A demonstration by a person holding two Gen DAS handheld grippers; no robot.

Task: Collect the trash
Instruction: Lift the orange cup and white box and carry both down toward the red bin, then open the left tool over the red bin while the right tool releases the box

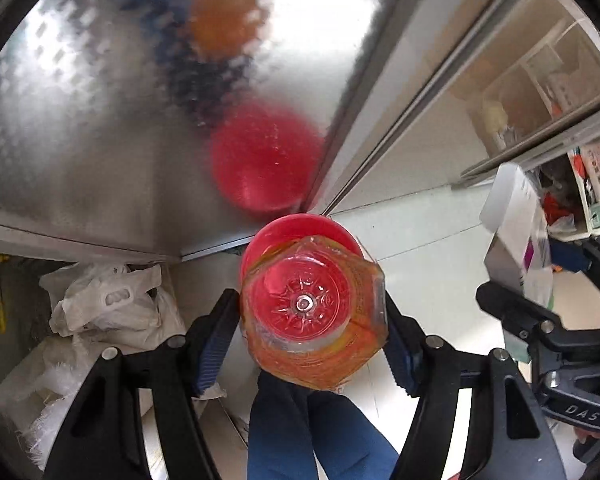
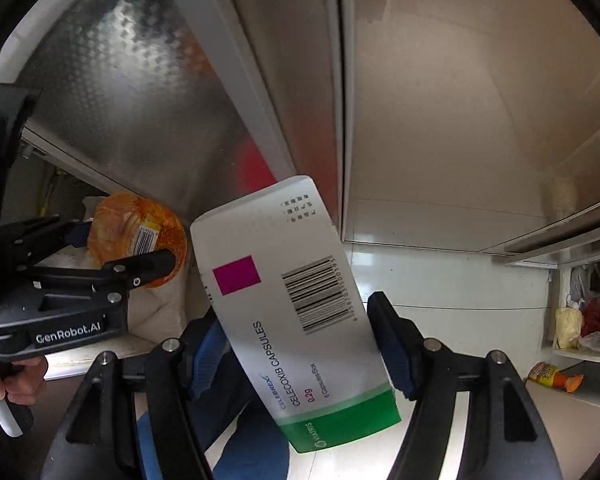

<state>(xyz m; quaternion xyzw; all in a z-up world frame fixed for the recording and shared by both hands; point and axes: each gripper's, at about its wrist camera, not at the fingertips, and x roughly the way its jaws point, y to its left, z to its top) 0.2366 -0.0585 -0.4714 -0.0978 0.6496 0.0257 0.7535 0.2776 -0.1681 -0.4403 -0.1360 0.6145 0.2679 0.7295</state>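
- Left gripper (image 1: 314, 328) points down, fingers (image 1: 214, 344) clamped on a clear plastic bottle (image 1: 314, 312) with orange label; bottle seen end-on from its base, red cap (image 1: 300, 236) at the far end.
- In the right wrist view the same bottle (image 2: 136, 236) sits between the left gripper's (image 2: 112, 256) black fingers, barcode on label visible.
- Right gripper (image 2: 296, 344) angled steeply down, fingers (image 2: 392, 344) closed on a white medicine box (image 2: 288, 300); box has magenta square, barcode, green end band, text "CELECOXIB CAPSULES".
- Box tilted, its top end leaning up and left in the right wrist view, green end toward the camera.
- In the left wrist view the box (image 1: 516, 236) and right gripper (image 1: 512, 308) show at right edge, level with the bottle.
- Both items are held over white tile floor (image 1: 420, 240), beside a textured metal panel (image 1: 100, 120) that reflects red and orange blurs.
- Crumpled white plastic bags (image 1: 108, 304) lie under the panel at left.
- Person's blue trouser leg (image 1: 312, 432) below the bottle; a hand (image 2: 16, 380) grips the left gripper's handle.
- Open shelf unit (image 2: 580, 320) at right with bagged stuff; an orange-yellow wrapper (image 2: 556, 376) lies on the floor near it.
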